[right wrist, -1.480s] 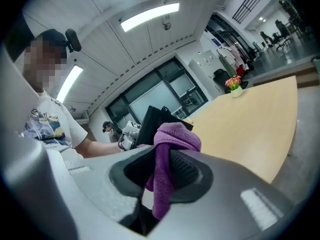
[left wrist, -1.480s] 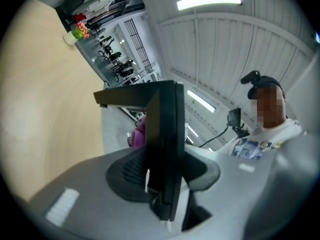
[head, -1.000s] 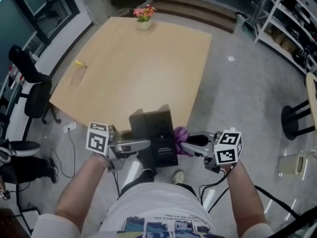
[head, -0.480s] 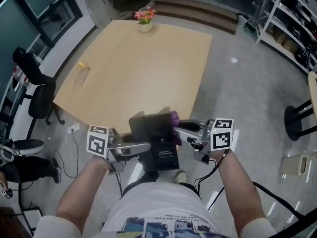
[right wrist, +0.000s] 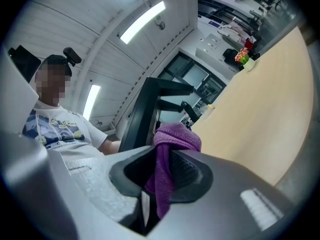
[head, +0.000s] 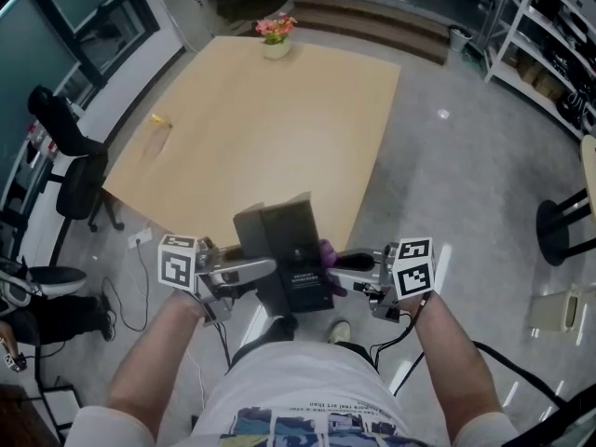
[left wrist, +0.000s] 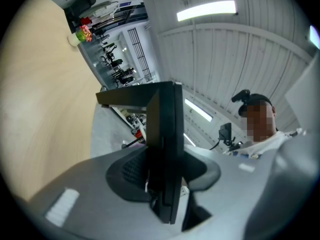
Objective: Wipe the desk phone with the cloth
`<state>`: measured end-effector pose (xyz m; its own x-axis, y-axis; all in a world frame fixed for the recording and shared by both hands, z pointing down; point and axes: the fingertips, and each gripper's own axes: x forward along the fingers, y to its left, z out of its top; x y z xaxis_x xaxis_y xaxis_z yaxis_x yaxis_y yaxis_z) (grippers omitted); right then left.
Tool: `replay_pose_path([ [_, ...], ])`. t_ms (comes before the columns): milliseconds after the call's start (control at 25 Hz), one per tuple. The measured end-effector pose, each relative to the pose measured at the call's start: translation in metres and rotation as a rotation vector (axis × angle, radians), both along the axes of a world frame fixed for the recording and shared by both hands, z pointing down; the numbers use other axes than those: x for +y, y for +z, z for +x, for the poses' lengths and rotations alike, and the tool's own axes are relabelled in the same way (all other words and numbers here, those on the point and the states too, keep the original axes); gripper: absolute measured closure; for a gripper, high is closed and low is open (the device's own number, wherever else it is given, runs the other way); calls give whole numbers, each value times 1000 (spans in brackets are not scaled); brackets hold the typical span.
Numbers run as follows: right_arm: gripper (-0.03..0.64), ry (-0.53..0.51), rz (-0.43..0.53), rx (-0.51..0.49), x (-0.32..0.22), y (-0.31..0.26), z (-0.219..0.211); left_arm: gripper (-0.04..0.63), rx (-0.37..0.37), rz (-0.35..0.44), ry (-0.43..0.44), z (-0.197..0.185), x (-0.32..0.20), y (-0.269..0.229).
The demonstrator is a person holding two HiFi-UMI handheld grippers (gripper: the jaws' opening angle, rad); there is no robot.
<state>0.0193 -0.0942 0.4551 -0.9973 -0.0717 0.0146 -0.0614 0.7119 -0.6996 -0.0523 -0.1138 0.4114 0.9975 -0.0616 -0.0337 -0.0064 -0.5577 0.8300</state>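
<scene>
1. Desk phone (head: pixel 293 254): black and slab-shaped. It is lifted off the table (head: pixel 261 128) and held on edge in the air, close in front of the person, just past the table's near edge.
2. Left gripper (head: pixel 265 270): the jaws are clamped on the phone's thin body from its left side. The pads press both faces and carry the phone's whole weight.
3. Right gripper (head: pixel 343 263): the jaws are closed on a purple cloth (head: pixel 328 252). A bunched fold of the cloth stands up beyond the pads.
4. Contact: in the head view the cloth's fold lies against the phone's right side. The right gripper view shows the phone just beyond the cloth.
5. Done, as judged: the phone and the cloth are each picked up, and the cloth has been brought to the phone. Wiping appears to be under way on that right side.
6. Left, as judged: the remaining faces and edges need a pass, and the phone then goes back on the table. No view shows dirt, or which faces are already clean.
7. Pot of flowers (head: pixel 274 33): it stands at the table's far edge, well apart from the work.
</scene>
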Motion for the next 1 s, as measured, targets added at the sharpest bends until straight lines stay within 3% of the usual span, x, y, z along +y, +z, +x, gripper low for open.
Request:
replay_pose_path([
  [160,531,-16,12,40,0,5,1,416,5,7,10,1,1,-5],
  [320,531,68,15,-30,-34,-16,-3,416,11,3,36,9,10,-6],
  [440,531,33,-4,-94,-37,-29,-15,416,17,-3,42,16,13,-6],
  [760,532,-142,-62,-76,14,3,-26,416,36,7,12,11,2,-14],
  [1000,531,-119,-97,-52,45,22,-10,416,26,0,-23,1,-13,-11],
])
